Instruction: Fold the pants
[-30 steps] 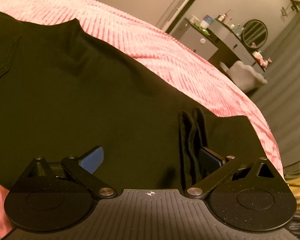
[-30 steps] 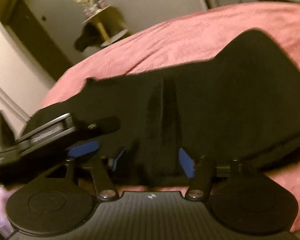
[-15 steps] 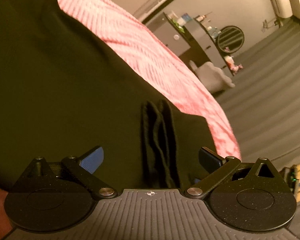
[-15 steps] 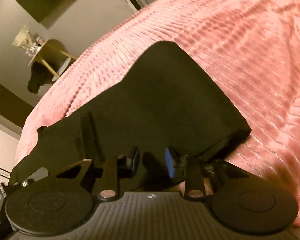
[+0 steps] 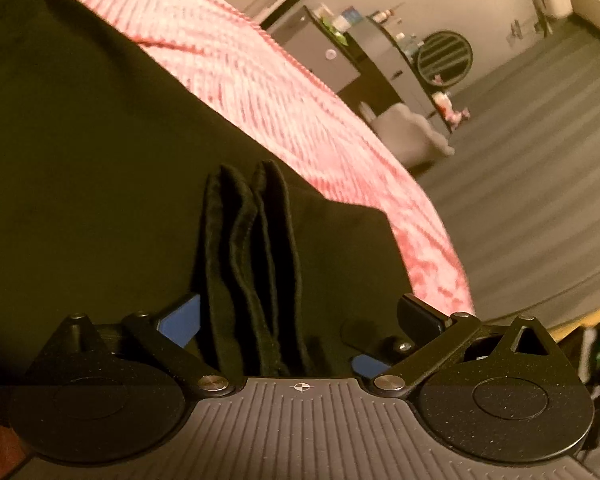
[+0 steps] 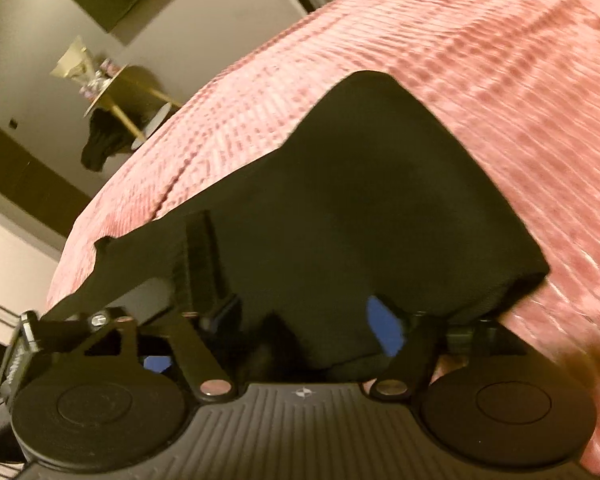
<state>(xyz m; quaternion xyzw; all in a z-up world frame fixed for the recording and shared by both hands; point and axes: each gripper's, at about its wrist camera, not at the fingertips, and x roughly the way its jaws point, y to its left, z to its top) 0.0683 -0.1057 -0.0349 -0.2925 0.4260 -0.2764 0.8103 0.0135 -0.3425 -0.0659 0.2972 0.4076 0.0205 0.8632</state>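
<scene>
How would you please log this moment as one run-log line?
task: fold pants | pants: on pink bedspread | left claw: open, fabric between | right claw: opening, fabric between

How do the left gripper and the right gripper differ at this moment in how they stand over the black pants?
The left gripper stands wide open with an upright pleat of the black pants between its fingers, untouched on the right. The right gripper is opening, with a low bunched edge of the pants between its fingers. Both point down at the same pants on the pink bedspread.
</scene>
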